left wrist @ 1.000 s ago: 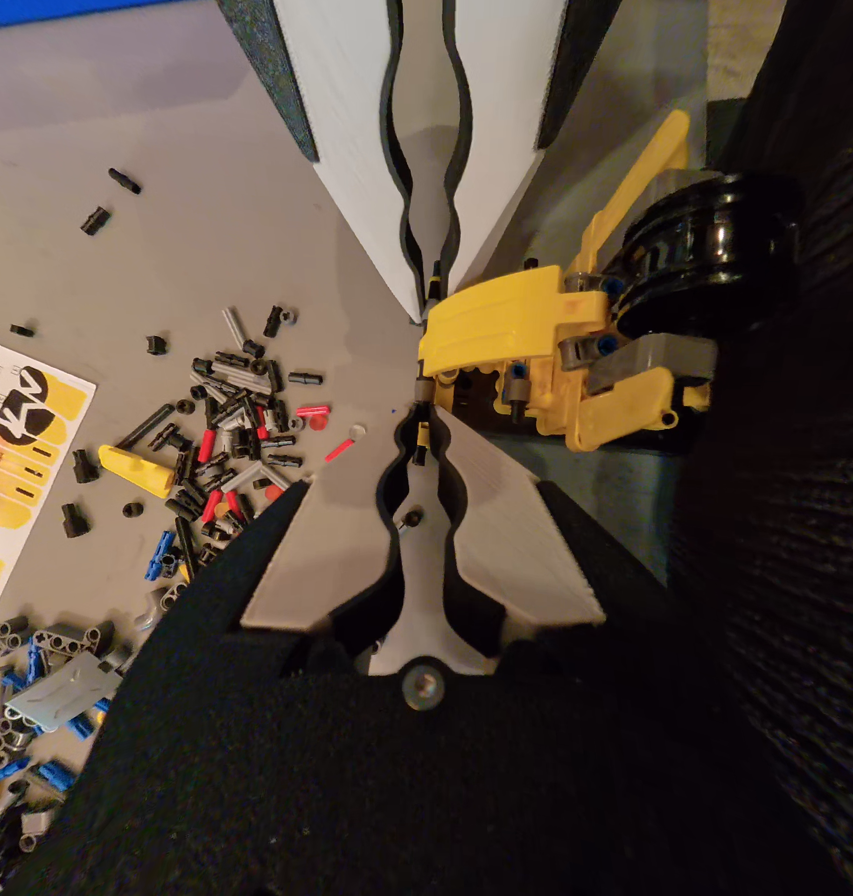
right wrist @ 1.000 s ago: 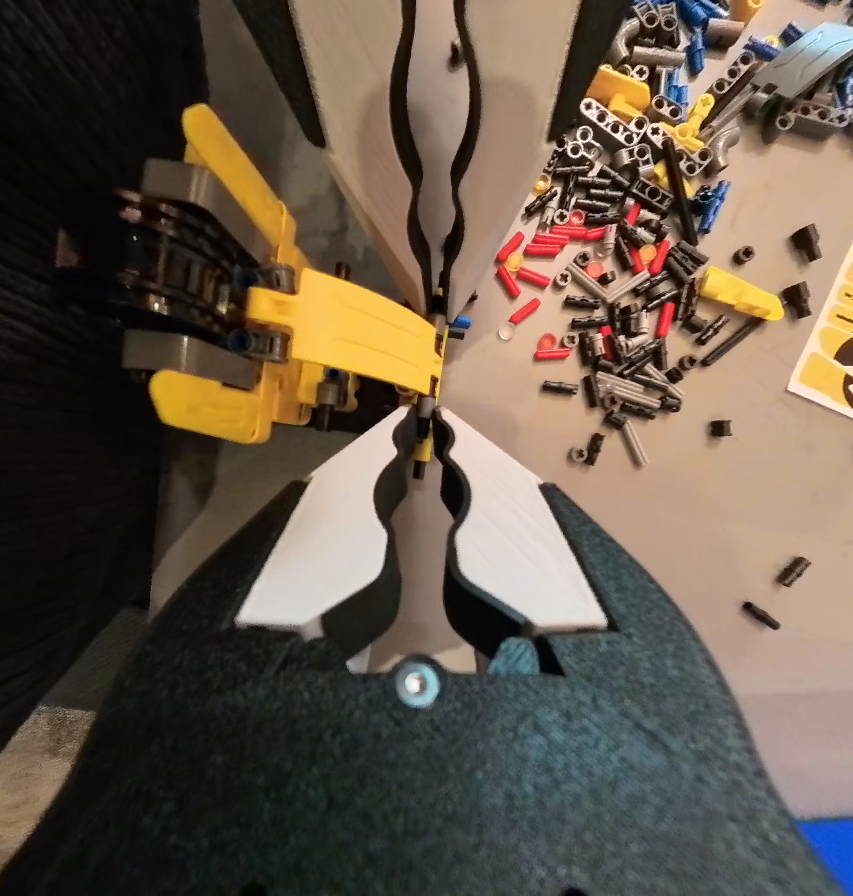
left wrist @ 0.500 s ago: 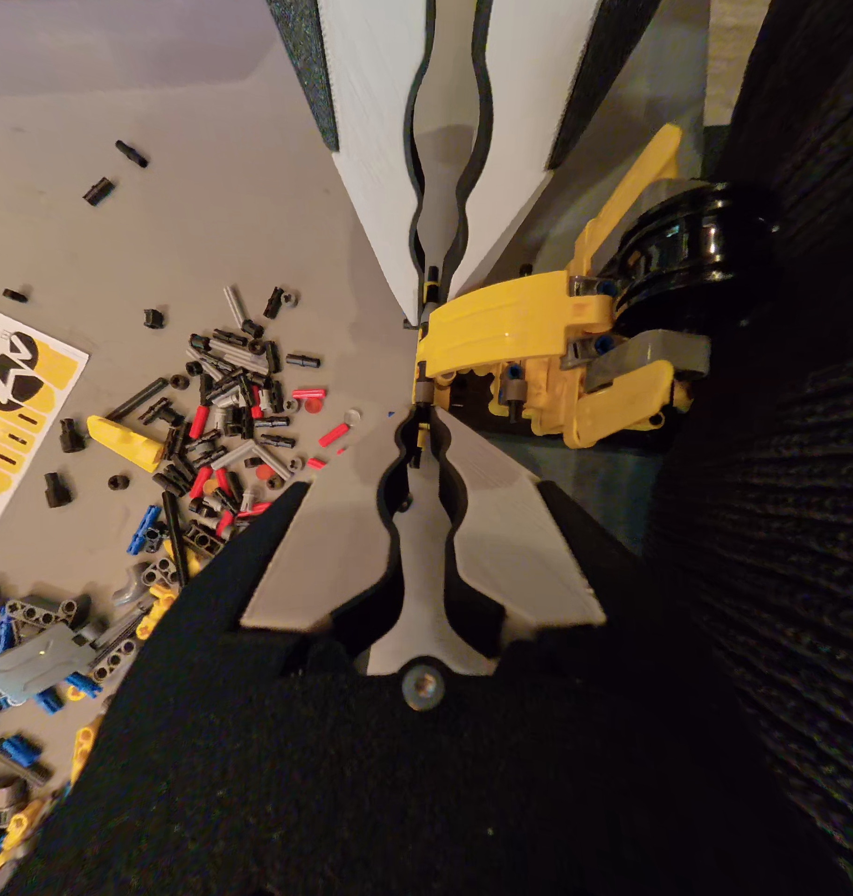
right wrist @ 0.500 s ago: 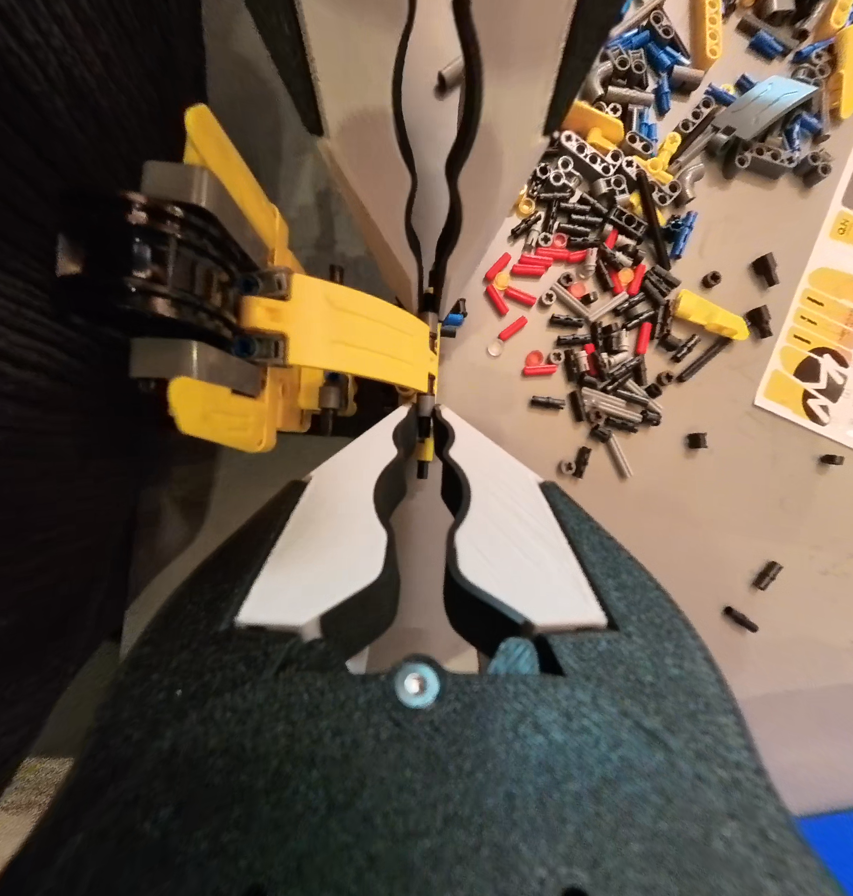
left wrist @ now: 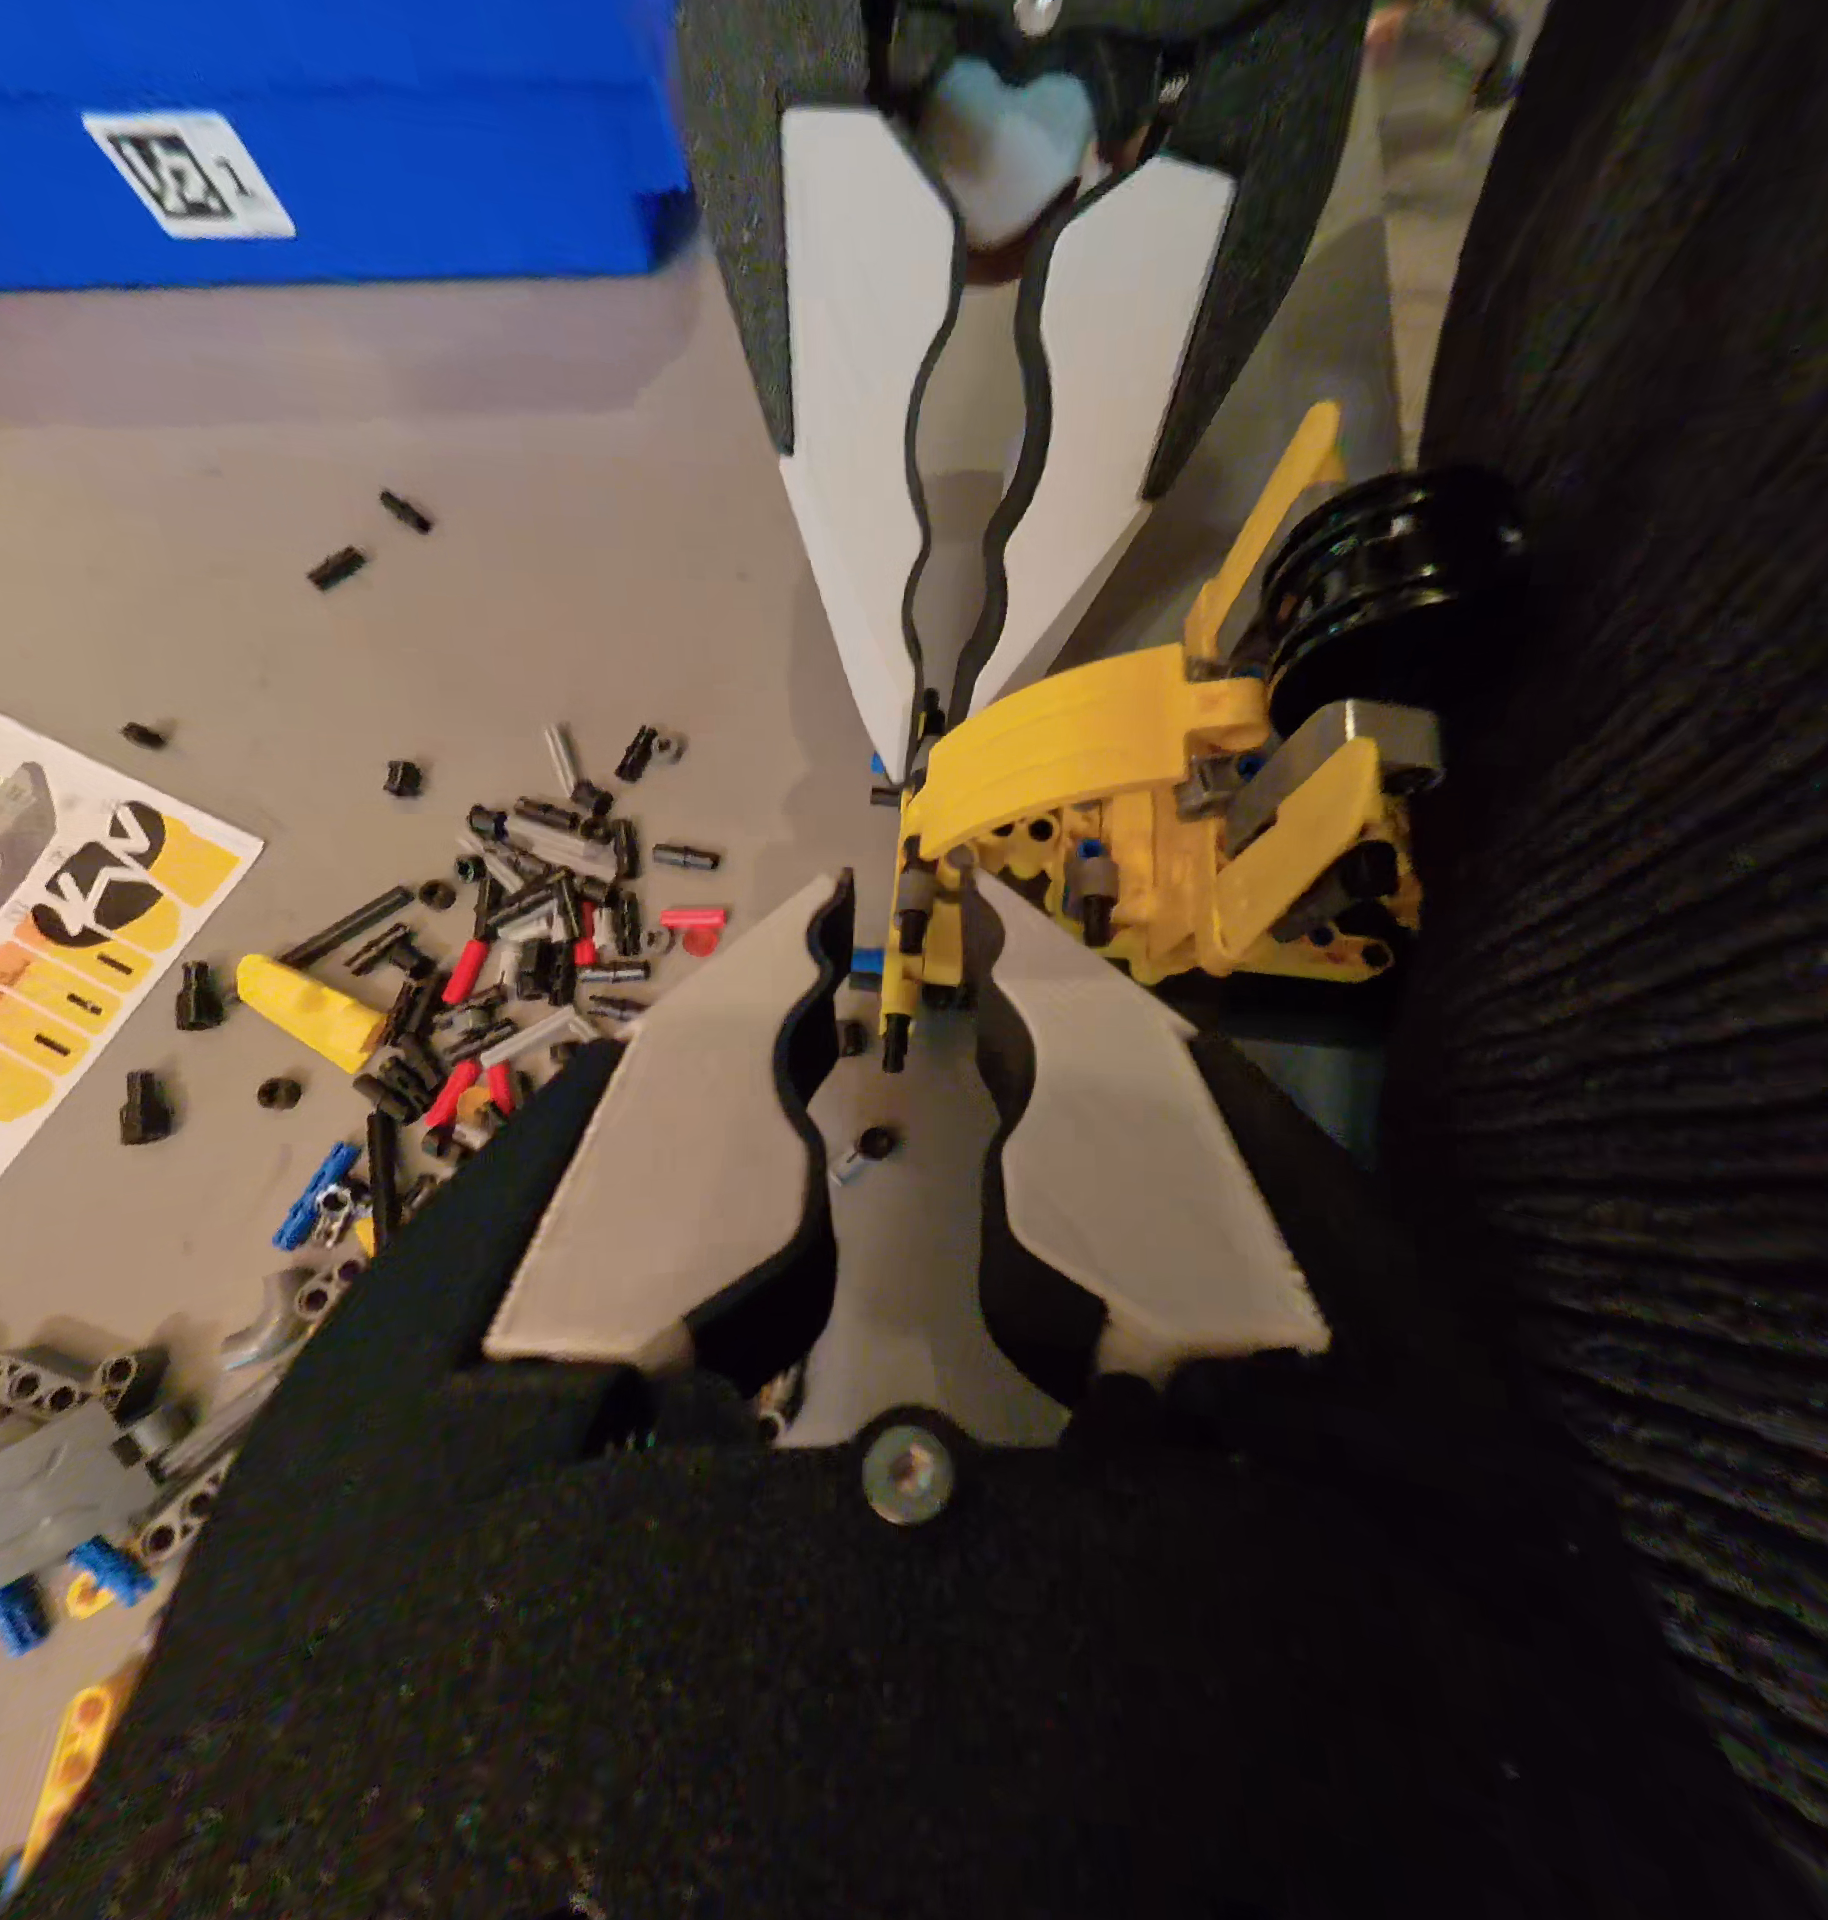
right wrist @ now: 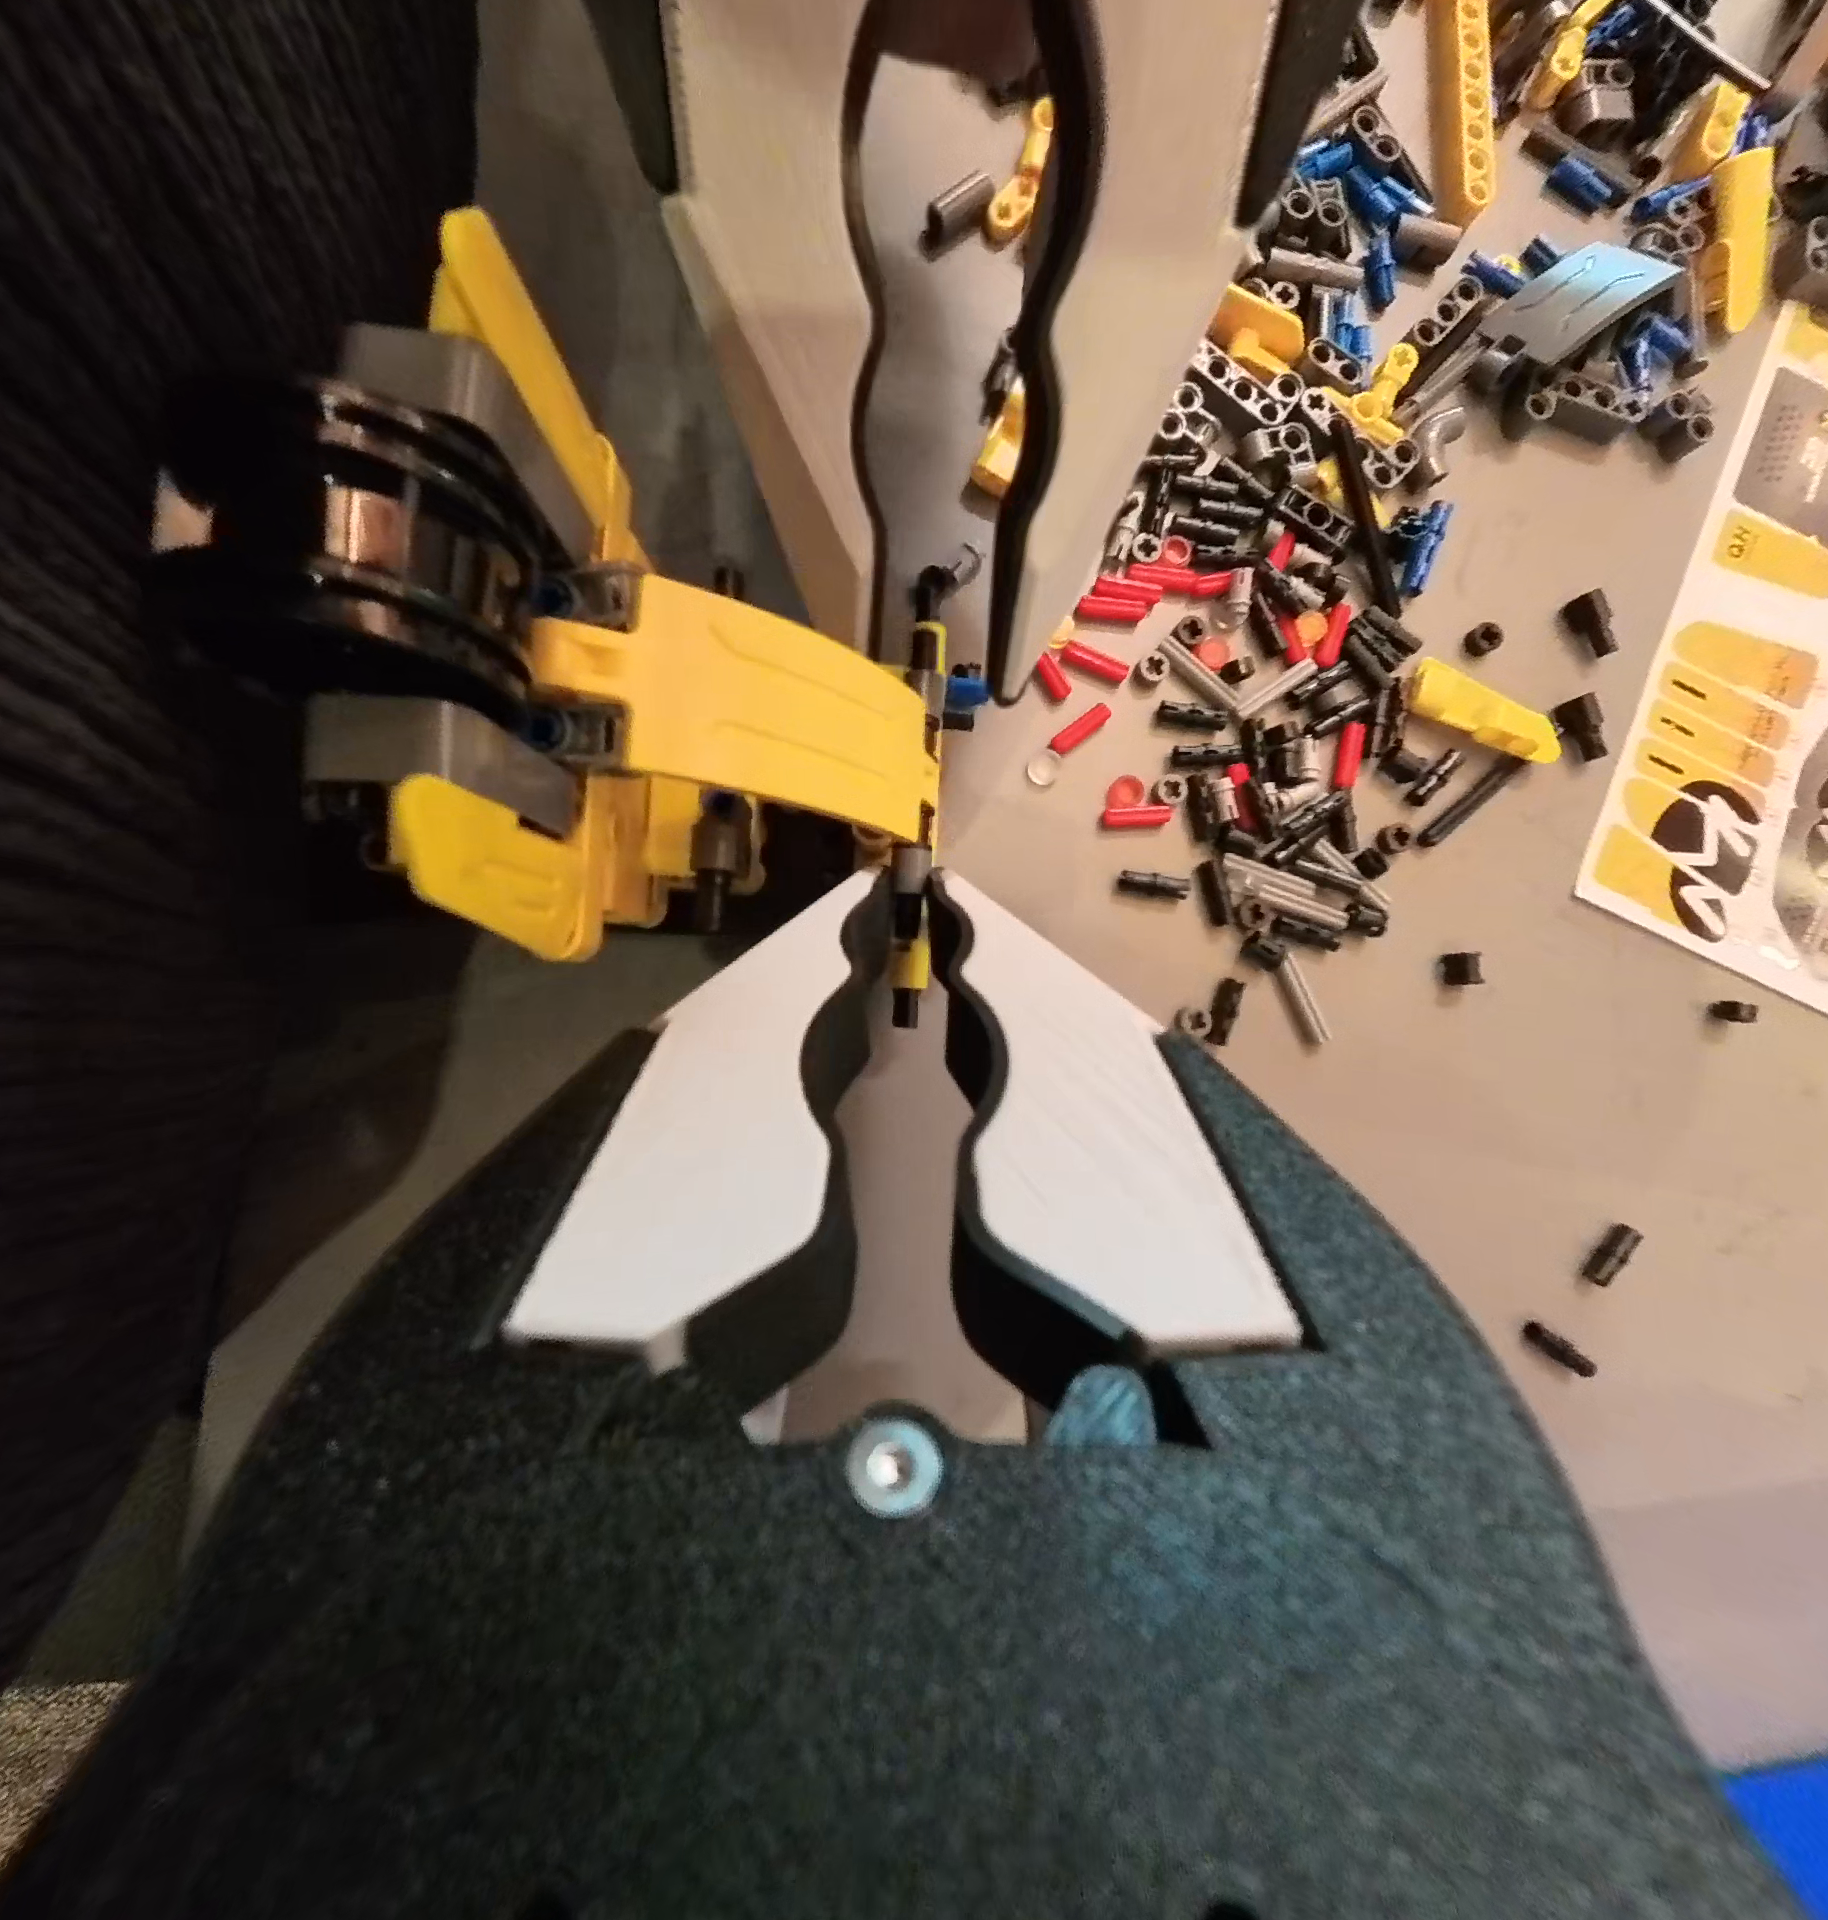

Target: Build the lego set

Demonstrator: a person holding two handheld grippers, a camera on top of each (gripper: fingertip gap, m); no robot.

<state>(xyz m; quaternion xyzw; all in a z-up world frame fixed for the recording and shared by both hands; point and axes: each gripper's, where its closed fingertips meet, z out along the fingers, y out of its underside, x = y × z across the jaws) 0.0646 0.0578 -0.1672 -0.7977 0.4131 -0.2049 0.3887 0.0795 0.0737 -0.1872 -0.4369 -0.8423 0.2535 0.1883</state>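
A yellow brick-built model [left wrist: 1076, 748] with a black wheel [left wrist: 1377, 582] hangs above the grey table, next to a person's dark knit clothing [left wrist: 1668, 935]. My left gripper [left wrist: 910, 894] is open, its jaws standing either side of the model's thin yellow and black end without gripping it. My right gripper [left wrist: 925, 727] comes in from the far side. In the right wrist view my right gripper [right wrist: 905, 883] is shut on the opposite end of that thin piece and carries the model [right wrist: 764, 707]. The left gripper [right wrist: 946, 665] shows open there.
A pile of loose black, grey and red pins [left wrist: 536, 935] and a yellow wedge [left wrist: 307, 997] lie on the table [left wrist: 474, 520] to the left. A sticker sheet [left wrist: 79, 935] and a blue box [left wrist: 318, 135] are farther left. Yellow and grey beams [right wrist: 1461, 260] lie heaped beyond. My left and right fingertips are right by each other.
My left gripper has opened and let go of the model's thin end. My right gripper stays shut on it. Both views have shifted a little over the table.
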